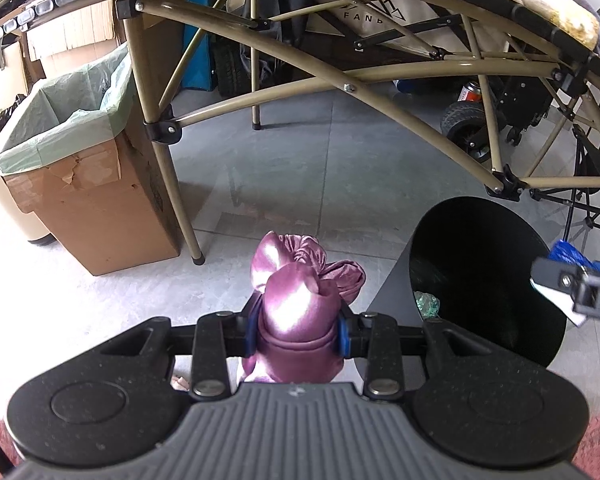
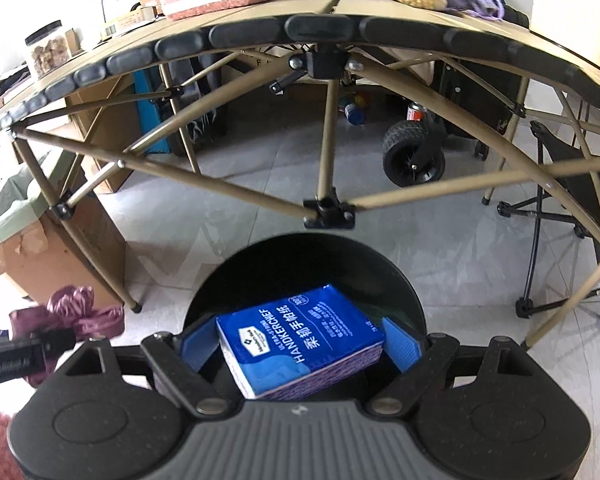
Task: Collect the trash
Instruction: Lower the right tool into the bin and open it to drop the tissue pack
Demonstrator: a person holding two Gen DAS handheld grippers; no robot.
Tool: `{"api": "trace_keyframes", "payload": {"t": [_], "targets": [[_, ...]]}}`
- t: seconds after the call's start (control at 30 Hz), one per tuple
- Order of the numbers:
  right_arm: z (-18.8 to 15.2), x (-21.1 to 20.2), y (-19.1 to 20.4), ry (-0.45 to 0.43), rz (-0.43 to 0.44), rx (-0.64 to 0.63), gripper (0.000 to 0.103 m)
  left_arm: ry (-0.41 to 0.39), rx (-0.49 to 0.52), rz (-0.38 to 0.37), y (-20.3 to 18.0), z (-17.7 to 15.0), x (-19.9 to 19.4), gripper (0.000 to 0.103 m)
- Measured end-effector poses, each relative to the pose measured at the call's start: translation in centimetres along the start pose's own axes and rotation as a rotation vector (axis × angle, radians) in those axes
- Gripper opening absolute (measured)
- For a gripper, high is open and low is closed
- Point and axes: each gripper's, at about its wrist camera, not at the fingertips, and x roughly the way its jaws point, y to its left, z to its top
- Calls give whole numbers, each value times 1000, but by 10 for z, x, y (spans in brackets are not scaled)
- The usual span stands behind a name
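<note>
1. Your left gripper (image 1: 298,334) is clenched on a purple wrapper (image 1: 300,296), a crumpled, shiny foil bundle. Judge it light, soft and slick: the pads squeeze its lower neck, and the loose upper folds bulge free above them. That low, bunched part is the best hold; the puffed top would likely collapse or slide out.

2. Your right gripper (image 2: 300,344) grasps a blue tissue pack (image 2: 300,342), jaws set wide across its breadth. The pack sits tilted between the pads, one corner toward the camera. It looks light and springy, with a smooth plastic skin, so expect it to give under pressure and perhaps twist. A grip across the flat sides, as now, suits it better than a corner pinch.

3. Just beyond, the black bin (image 2: 396,264) opens directly under the tissue pack. In the left view the same bin stands to the right of the wrapper, with something greenish and crinkled already inside; the wrapper is over bare floor, not yet over the rim.

4. Farther left stands a cardboard box (image 1: 96,216) lined with a pale green bag, beside a table leg (image 1: 176,200).

5. Farthest, the folding table's frame arches overhead, with clutter and a wheeled cart under it.
</note>
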Motion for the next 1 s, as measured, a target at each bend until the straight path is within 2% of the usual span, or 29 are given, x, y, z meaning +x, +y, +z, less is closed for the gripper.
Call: {"api": "trace_keyframes", "payload": {"t": [0.2,0.5,0.77,1.0], "targets": [[11,25,6,31,-11,0,87,4,-20,25,4,8,9,36],[10,54,15,100,-26,-12,87,8,-38,39,6,20,22,36],[3,72,22,164,-47,-46,87,8,-29,40,3,23,26,36],[1,79,12,203,-52,-2,87,12,-25,38,3,22,26,36]]}}
